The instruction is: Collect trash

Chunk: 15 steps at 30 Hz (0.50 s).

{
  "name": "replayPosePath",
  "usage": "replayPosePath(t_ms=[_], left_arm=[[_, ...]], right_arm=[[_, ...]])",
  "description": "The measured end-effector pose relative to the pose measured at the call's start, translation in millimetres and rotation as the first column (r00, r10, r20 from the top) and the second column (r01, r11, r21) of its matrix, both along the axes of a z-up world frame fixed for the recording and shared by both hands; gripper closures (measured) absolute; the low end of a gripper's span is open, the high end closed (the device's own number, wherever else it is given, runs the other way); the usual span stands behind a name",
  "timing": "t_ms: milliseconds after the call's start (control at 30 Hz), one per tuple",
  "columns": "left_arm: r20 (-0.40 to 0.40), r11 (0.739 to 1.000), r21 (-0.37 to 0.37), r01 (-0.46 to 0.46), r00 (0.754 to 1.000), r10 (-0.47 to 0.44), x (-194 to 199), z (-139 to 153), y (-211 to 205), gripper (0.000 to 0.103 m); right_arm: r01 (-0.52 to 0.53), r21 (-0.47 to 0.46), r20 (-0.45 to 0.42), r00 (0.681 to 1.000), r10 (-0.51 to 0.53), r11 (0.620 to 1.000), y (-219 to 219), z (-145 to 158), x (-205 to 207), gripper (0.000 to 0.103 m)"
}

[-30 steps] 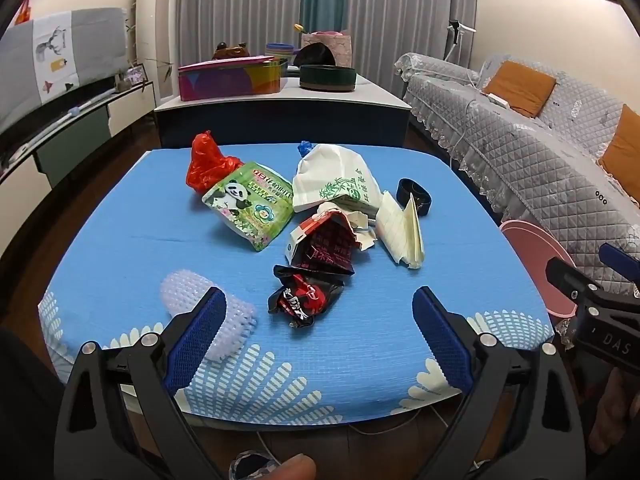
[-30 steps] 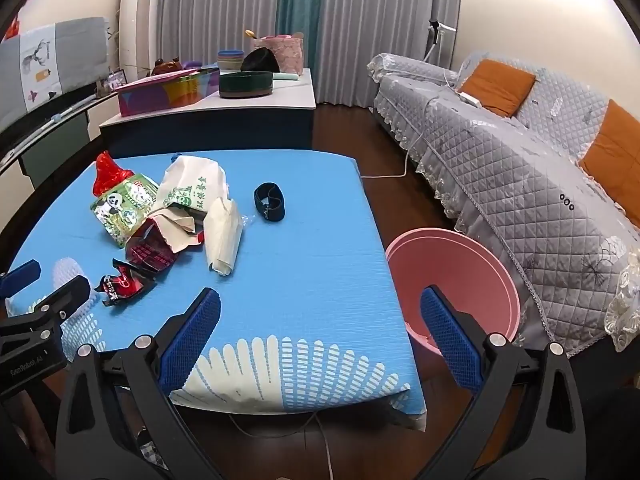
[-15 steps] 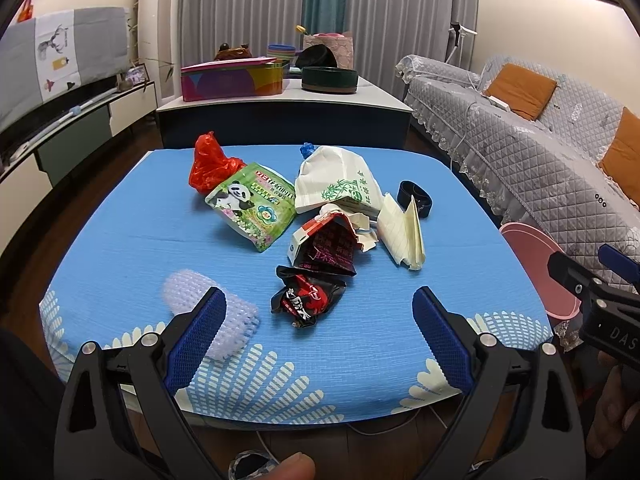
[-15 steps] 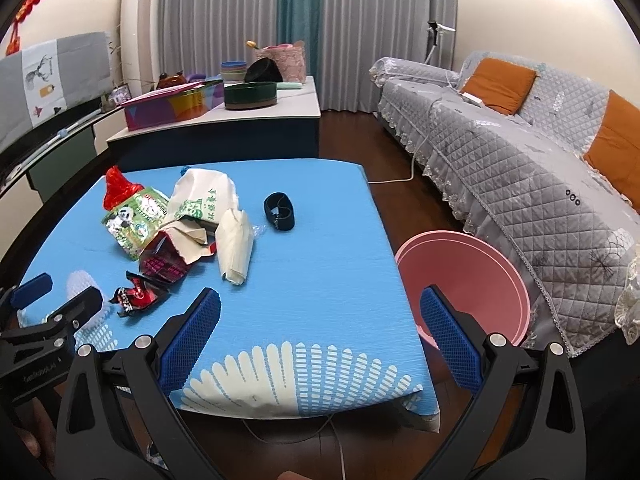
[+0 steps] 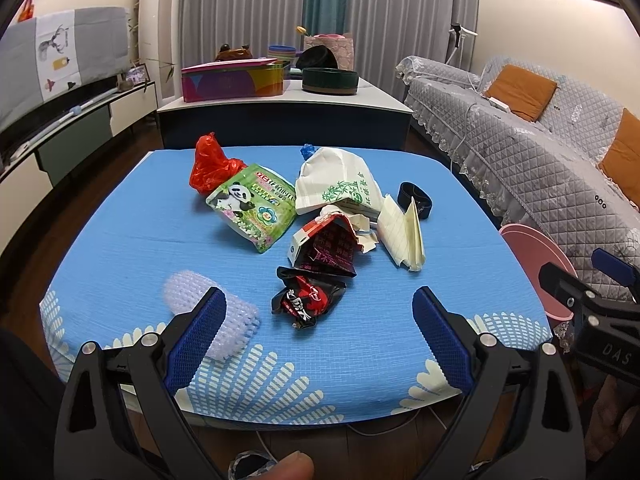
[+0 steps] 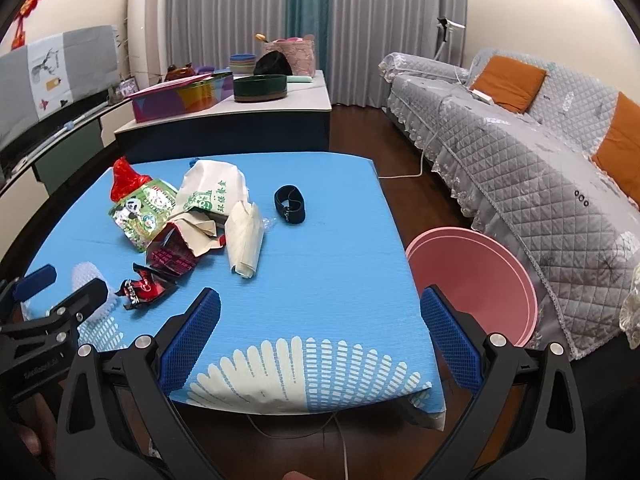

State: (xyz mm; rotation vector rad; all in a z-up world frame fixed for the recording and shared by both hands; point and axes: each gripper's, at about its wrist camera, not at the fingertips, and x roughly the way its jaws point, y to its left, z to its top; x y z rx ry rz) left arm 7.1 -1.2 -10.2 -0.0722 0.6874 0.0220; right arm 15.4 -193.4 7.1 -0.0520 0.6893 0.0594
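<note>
So far I have collected nothing: my left hand-held gripper [image 5: 316, 322] and right hand-held gripper [image 6: 320, 326] both hang released and empty over the desk's [image 5: 120, 240] near edge. All the trash [image 5: 316, 240], wrappers, bags and foam net [image 5: 236, 326], lies on the desk. The pink bin [image 6: 476, 272] on the floor just beside the desk looks empty.

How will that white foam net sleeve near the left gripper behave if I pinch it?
The white foam net sleeve looks like soft open mesh, so it will probably squash between the pads and weigh very little. It lies on its side as a rounded tube on the blue tablecloth, so a push from the open left gripper may roll it.
</note>
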Motion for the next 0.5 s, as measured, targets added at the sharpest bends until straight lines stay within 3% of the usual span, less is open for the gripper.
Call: replayPosePath(t_ms=[500], left_arm=[[0.000,1.000,0.000,0.000,1.000,0.000,0.0,-0.1,0.1,0.012]], right_arm=[[-0.041,-0.029,0.033,0.999,0.042,0.999,6.3,4.5,-6.0,0.005]])
